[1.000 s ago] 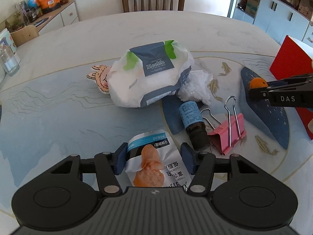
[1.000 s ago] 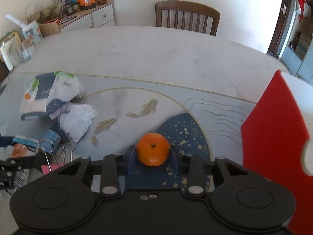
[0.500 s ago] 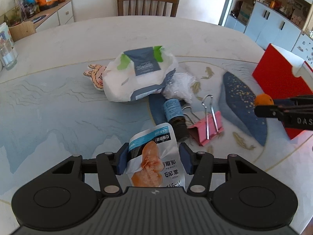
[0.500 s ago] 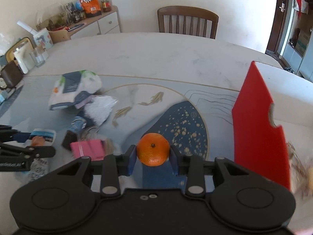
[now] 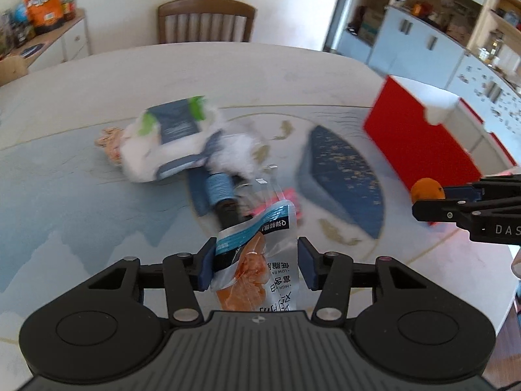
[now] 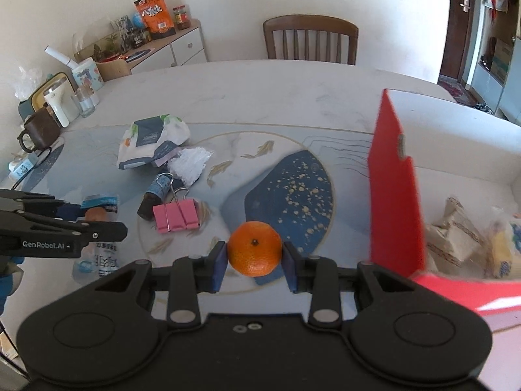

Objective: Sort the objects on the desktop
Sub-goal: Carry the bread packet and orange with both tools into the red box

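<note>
My left gripper is shut on a snack packet with a blue top and orange food picture, held above the table. It also shows in the right wrist view. My right gripper is shut on an orange mandarin, also seen in the left wrist view, held in the air beside the red box. The box holds packaged snacks. On the table lie a pink binder clip, a small brown bottle, a white tissue pack and a white crumpled wad.
A wooden chair stands at the table's far side. A brown mug, a glass and a white dispenser stand at the table's left edge. A side cabinet carries jars and an orange bag.
Both grippers have risen and pulled back from the table with their loads. The right gripper has moved right toward the red box, whose inside now shows.
</note>
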A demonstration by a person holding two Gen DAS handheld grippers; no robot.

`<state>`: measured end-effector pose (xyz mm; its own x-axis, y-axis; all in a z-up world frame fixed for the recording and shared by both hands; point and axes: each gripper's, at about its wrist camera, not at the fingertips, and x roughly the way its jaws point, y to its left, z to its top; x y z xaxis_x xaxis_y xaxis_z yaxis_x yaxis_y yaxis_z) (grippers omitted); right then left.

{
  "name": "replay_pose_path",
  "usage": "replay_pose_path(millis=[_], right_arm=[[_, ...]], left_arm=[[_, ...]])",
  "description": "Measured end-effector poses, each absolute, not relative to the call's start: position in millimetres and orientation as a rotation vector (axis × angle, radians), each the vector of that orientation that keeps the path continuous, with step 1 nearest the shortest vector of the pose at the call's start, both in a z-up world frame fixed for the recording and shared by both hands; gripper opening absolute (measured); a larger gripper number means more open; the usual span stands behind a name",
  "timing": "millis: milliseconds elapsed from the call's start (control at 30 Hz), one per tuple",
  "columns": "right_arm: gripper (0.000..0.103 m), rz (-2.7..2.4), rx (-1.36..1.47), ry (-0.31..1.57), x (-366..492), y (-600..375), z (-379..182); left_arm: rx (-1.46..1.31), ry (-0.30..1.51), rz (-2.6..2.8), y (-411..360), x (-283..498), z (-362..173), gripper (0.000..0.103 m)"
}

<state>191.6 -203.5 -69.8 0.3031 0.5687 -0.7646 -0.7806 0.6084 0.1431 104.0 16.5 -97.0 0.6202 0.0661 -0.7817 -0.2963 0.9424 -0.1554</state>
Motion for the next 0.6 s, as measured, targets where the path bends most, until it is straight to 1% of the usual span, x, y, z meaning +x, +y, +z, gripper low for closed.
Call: replay_pose_path(millis=[433, 600], right_arm=[[0.035, 0.898, -0.23, 0.857, 199, -257, -36], [0.035, 0.881, -0.218, 0.841, 209, -280, -26]], left_arm=[[-0.276, 0.827, 0.073, -35, 132, -63, 0.049], [-0.26, 0.776, 0.034, -56, 150, -45, 0.049]])
